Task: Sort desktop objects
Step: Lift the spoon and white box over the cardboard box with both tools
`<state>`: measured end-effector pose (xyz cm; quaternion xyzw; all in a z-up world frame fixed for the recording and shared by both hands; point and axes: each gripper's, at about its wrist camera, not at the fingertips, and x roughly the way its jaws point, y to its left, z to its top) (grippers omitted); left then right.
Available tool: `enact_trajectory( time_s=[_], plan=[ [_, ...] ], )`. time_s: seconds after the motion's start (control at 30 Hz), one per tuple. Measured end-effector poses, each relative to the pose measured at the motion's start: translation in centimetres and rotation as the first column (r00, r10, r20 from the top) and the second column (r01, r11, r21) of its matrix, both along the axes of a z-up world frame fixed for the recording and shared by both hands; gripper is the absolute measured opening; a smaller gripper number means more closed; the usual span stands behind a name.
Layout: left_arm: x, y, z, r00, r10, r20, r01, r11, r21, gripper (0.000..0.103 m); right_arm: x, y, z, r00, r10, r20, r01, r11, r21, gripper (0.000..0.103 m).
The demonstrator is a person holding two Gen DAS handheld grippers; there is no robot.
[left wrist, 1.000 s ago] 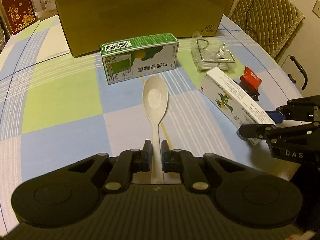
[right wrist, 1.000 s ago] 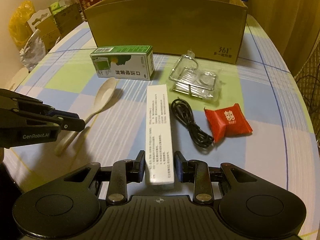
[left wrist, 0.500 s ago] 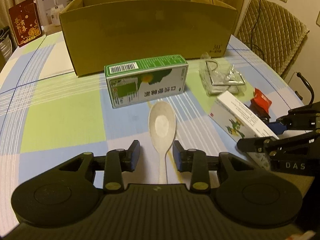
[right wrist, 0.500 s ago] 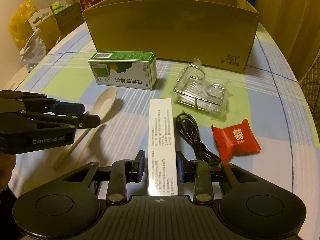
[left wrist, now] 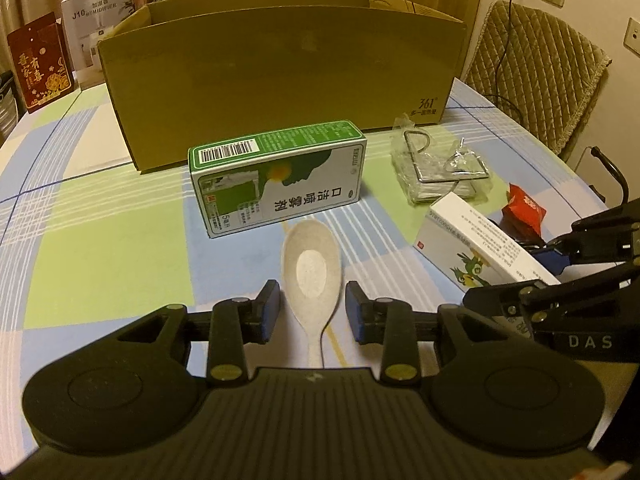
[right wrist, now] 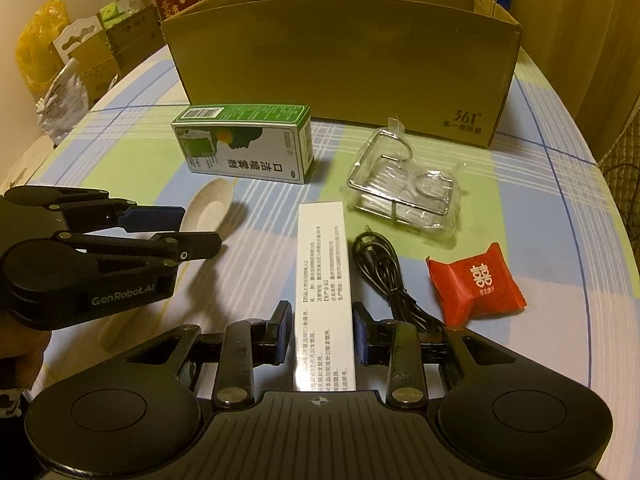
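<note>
Round counter (right wrist: 568,216) under a checked cloth of blue, green and white, warm dim light; a padded chair (left wrist: 536,80) at the upper right of the left wrist view. An open cardboard box (right wrist: 344,68) stands at the far side, upper centre in both views; presumably the place for sorted items.

Loose items in front of the box: green-and-white carton (right wrist: 244,142), pale spoon (left wrist: 314,276), long white box (right wrist: 325,280), wire rack in clear wrap (right wrist: 404,196), black cable (right wrist: 380,264), red packet (right wrist: 476,284).

Left hand-held gripper (left wrist: 312,312): jaws apart, one on each side of the spoon where the bowl narrows to the neck, with a visible gap either side. The spoon lies flat on the cloth at lower centre of that view, not gripped.

Right hand-held gripper (right wrist: 320,338): pads against both long sides of the white box at its near end; reads as clamped on it, though lift off the cloth cannot be confirmed.

Risks, as judged:
- Closing on the curved, tapering bowl could squeeze the spoon forward or flip it; the thin handle is low to the cloth.
- An end grip on the long box leaves the far end free to sag or swing, and it could clip the cable or rack just beside it.
- The two grippers work close together; simultaneous lifts toward the box could collide.
</note>
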<state>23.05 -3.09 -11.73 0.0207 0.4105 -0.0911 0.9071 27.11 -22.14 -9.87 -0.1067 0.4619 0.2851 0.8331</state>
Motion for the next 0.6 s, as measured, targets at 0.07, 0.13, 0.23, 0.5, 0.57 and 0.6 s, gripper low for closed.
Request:
enact_trajectory(
  time_s=[0.07, 0.13, 0.23, 0.5, 0.57, 0.6],
  plan=[
    [0.08, 0.02, -0.07, 1.0, 0.003, 0.006, -0.003, 1.0, 0.003, 0.03, 0.03, 0.08, -0.02, 1.0, 0.001, 0.003, -0.001, 1.0, -0.001, 0.03],
    [0.23, 0.08, -0.14, 1.0, 0.006, 0.012, -0.006, 1.0, 0.005, 0.03, 0.11, 0.19, -0.03, 1.0, 0.003, 0.005, -0.003, 1.0, -0.002, 0.03],
    [0.42, 0.03, -0.2, 1.0, 0.006, 0.02, -0.006, 1.0, 0.011, 0.03, 0.09, 0.23, -0.04, 1.0, 0.005, 0.009, -0.004, 1.0, -0.003, 0.03],
    [0.31, -0.31, -0.47, 0.999, 0.016, 0.05, -0.017, 1.0, 0.024, 0.03, -0.06, 0.38, -0.09, 1.0, 0.009, 0.026, -0.009, 1.0, -0.007, 0.03],
    [0.38, -0.34, -0.45, 0.999, 0.022, 0.05, -0.023, 0.999, 0.022, 0.03, -0.11, 0.38, -0.07, 1.0, 0.009, 0.026, -0.009, 1.0, -0.008, 0.03],
    [0.46, -0.38, -0.43, 0.999, 0.023, 0.048, -0.024, 0.999, 0.022, 0.03, -0.11, 0.4, -0.08, 1.0, 0.01, 0.027, -0.009, 1.0, -0.008, 0.03]
  ],
)
